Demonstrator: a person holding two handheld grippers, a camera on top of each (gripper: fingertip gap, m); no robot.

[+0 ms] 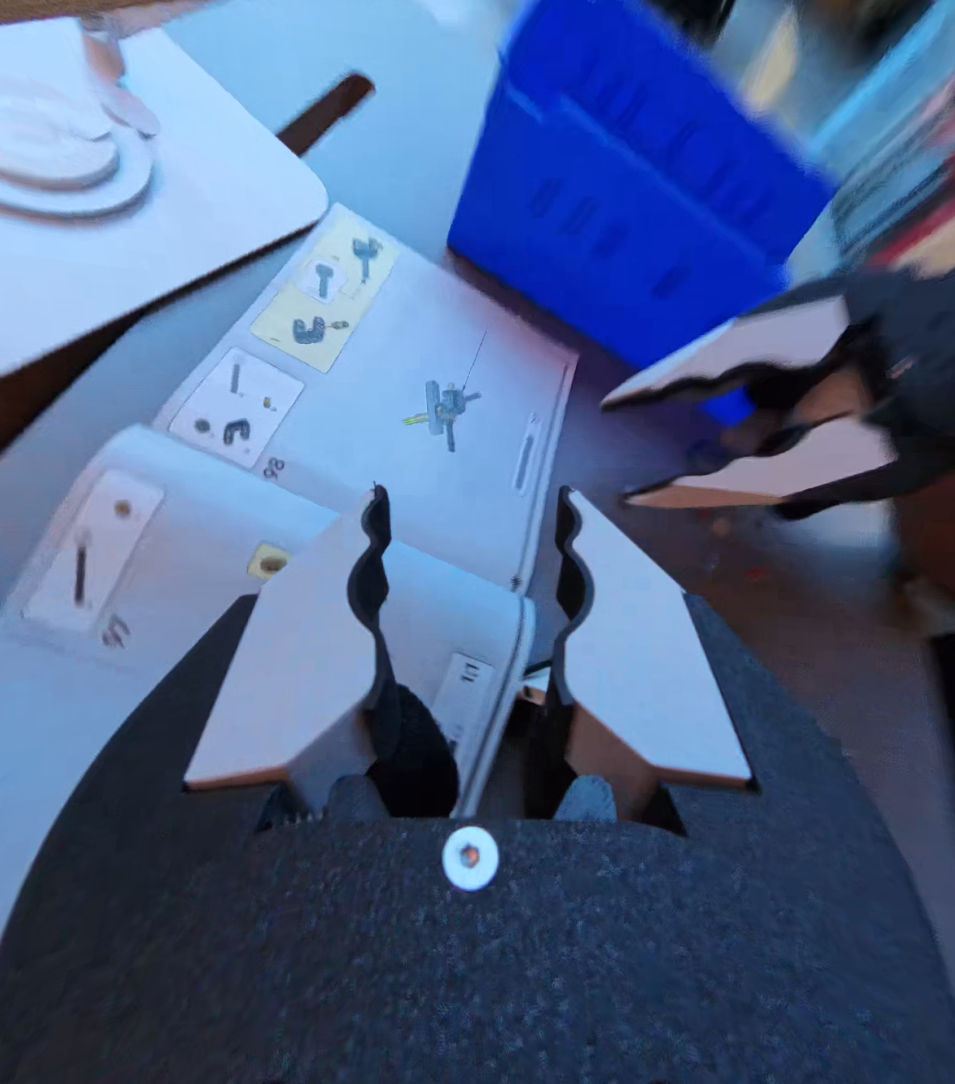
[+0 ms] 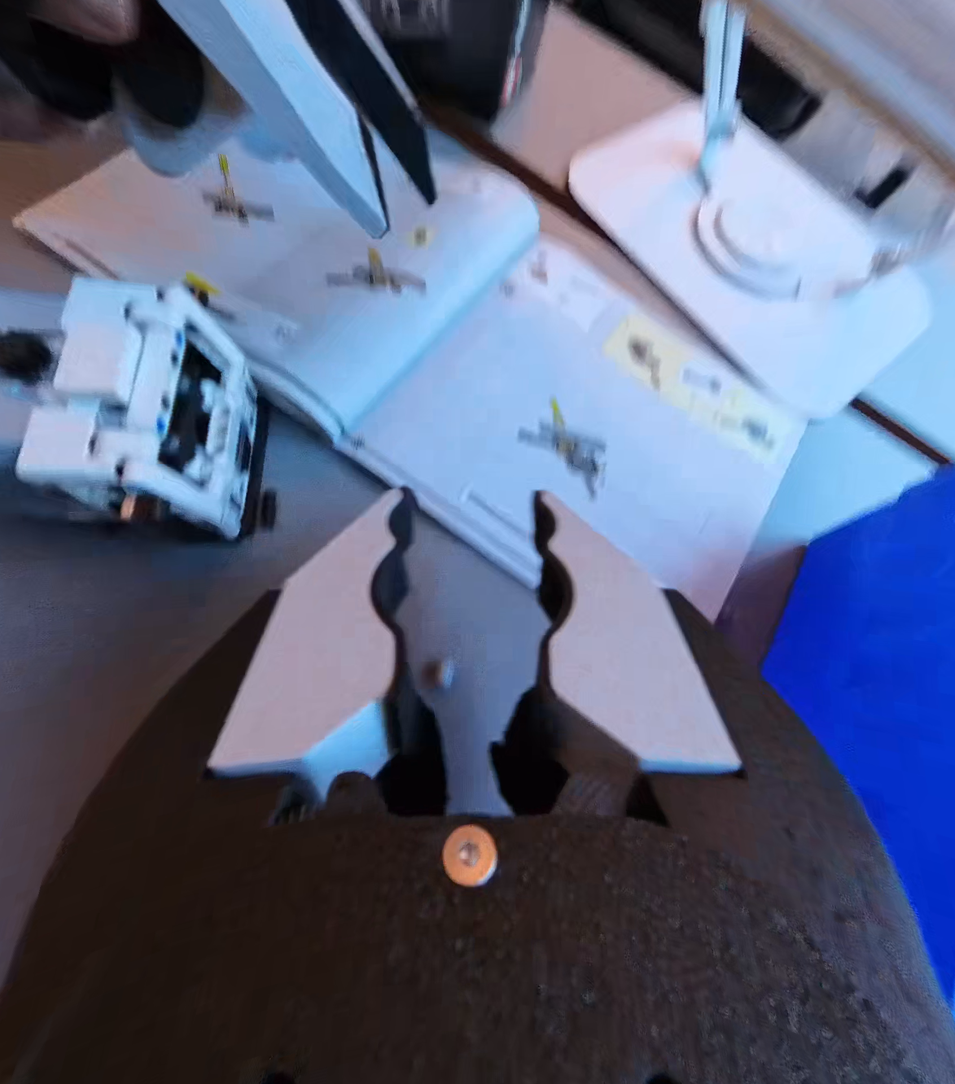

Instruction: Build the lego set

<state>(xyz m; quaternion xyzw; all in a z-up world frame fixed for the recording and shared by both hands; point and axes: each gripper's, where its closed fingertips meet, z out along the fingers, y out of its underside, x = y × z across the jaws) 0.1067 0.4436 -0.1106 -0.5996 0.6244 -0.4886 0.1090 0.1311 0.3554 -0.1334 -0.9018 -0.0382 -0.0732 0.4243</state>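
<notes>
my left gripper [image 1: 469,498] jaws apart, empty, over the open paper instruction booklet [image 1: 405,375] | right gripper [image 2: 469,498] same | half-built white brick truck [image 2: 111,399] sits by the booklet's edge | looks light, brittle; I'd grab the solid cab sides
</notes>
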